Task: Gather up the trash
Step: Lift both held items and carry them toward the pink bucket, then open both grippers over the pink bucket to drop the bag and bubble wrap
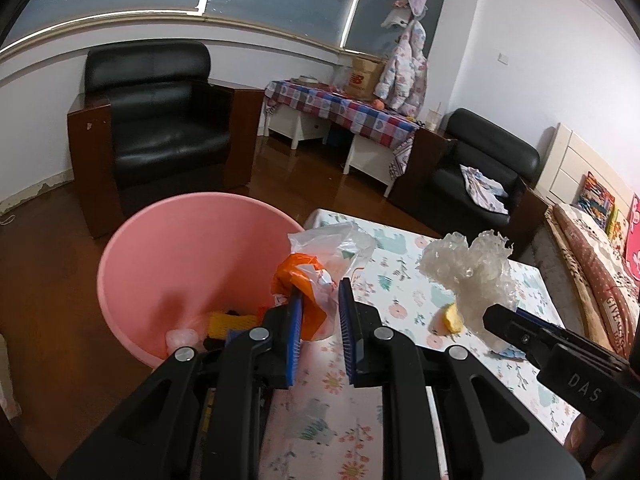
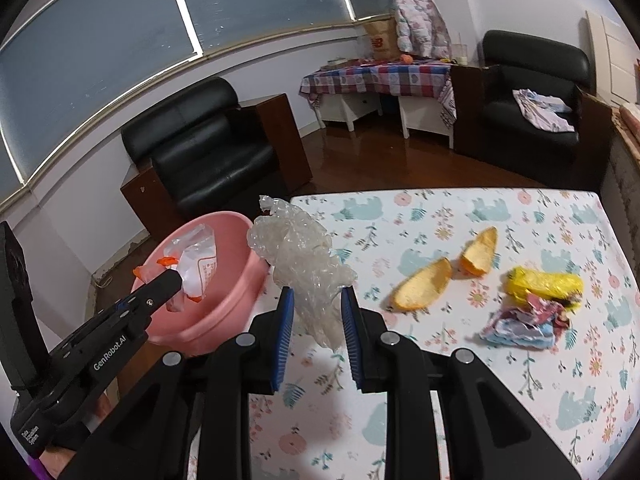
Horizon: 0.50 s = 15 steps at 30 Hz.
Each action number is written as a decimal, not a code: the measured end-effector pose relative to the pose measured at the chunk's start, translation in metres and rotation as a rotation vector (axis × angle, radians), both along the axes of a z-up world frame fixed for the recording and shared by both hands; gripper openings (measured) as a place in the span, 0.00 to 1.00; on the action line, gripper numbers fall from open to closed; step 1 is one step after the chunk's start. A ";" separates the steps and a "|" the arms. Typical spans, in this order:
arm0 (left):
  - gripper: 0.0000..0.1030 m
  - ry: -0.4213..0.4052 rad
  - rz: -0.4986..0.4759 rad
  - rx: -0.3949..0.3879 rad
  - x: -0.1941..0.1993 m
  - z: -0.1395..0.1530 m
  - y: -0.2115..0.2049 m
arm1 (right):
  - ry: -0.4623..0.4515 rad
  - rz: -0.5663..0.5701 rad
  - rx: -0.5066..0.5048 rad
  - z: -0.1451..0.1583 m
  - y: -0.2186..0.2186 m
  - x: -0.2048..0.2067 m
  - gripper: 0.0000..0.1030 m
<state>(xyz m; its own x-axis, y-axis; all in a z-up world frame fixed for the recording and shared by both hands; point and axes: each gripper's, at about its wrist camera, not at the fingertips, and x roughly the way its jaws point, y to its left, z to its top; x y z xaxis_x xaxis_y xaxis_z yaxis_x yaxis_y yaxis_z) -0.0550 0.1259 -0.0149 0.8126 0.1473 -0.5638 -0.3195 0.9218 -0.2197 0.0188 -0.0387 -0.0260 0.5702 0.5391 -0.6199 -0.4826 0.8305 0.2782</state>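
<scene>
My left gripper (image 1: 320, 286) is shut on an orange and clear plastic bag (image 1: 316, 276) and holds it over the rim of the pink basin (image 1: 168, 256); it also shows in the right wrist view (image 2: 176, 276). My right gripper (image 2: 316, 300) is shut on a crumpled clear plastic wrap (image 2: 300, 256) just above the table's left edge, beside the basin (image 2: 236, 280). The wrap also shows in the left wrist view (image 1: 468, 268). Two orange peels (image 2: 424, 284), a yellow wrapper (image 2: 544, 282) and a crumpled pink and blue wrapper (image 2: 524, 324) lie on the flowered table (image 2: 480, 380).
The basin holds a yellow item (image 1: 232, 322) and a pale item (image 1: 182, 338). Two black armchairs (image 1: 160, 120) stand on the wooden floor behind. A checked-cloth table (image 1: 344, 108) stands at the back. A bed (image 1: 592, 264) lies to the right.
</scene>
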 end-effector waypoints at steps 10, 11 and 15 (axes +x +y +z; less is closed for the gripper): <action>0.16 -0.008 0.091 0.019 -0.013 0.002 0.034 | -0.040 0.075 -0.008 0.012 0.043 0.000 0.23; 0.16 -0.009 0.101 0.018 -0.014 0.002 0.038 | -0.042 0.083 -0.009 0.013 0.046 -0.001 0.23; 0.17 -0.004 0.137 0.012 -0.019 0.001 0.054 | -0.055 0.118 -0.014 0.015 0.068 -0.003 0.23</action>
<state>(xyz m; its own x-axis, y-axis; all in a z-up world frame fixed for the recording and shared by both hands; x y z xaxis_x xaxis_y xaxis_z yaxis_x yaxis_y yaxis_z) -0.0742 0.1799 -0.0143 0.7868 0.2642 -0.5578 -0.4419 0.8721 -0.2102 0.0159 0.0292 -0.0109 0.5362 0.5960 -0.5977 -0.5915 0.7705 0.2376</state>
